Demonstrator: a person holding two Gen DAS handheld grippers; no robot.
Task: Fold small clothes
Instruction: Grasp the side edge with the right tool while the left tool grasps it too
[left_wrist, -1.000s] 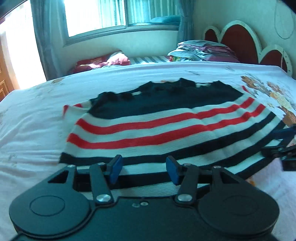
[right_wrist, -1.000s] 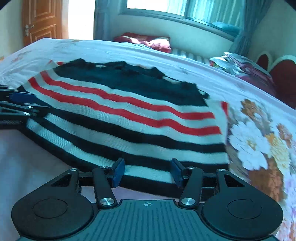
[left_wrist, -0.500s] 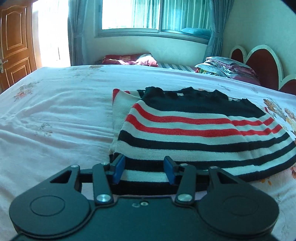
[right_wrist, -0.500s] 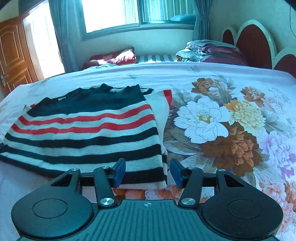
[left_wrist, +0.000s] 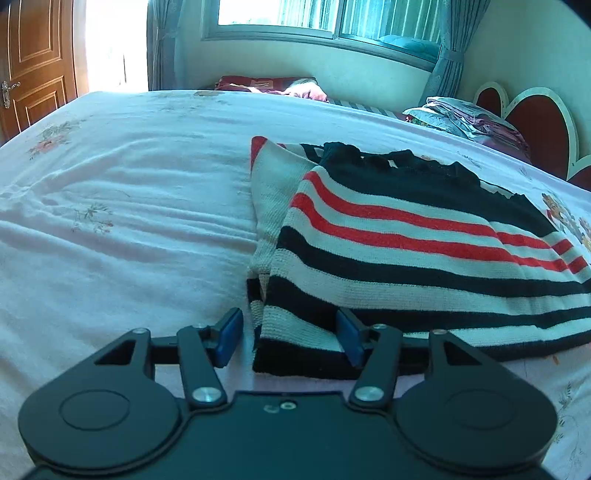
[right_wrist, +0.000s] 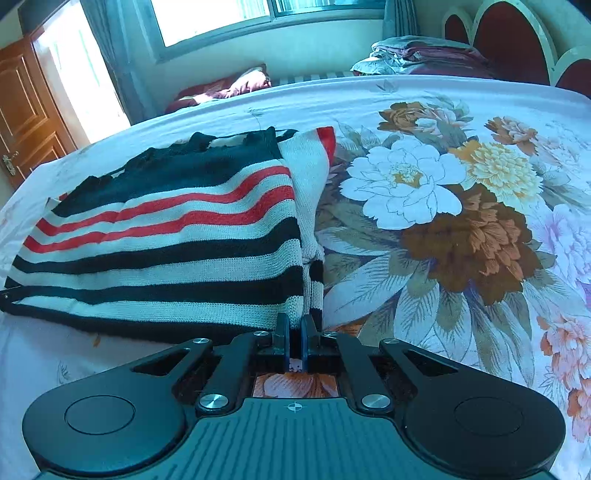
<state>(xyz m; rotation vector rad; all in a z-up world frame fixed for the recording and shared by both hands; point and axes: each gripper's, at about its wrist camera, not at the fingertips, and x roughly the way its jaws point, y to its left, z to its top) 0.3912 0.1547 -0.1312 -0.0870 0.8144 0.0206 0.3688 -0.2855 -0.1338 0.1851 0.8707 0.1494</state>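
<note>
A striped knit sweater (left_wrist: 424, 243) — black, white and red bands — lies folded on the bed (left_wrist: 122, 229), its sleeves tucked under at both side edges. The left tongs (left_wrist: 290, 338) straddle the near left corner of the sweater; their blue pads (left_wrist: 229, 338) stand apart and are opening, the knit hem between them but not pressed. The right tongs (right_wrist: 294, 341) sit at the near right corner, over the flowered part of the bedspread (right_wrist: 461, 206), jaws drawn together — whether they pinch the hem's edge cannot be told. Folded clothes (right_wrist: 421, 55) are piled by the headboard (right_wrist: 513, 40).
</note>
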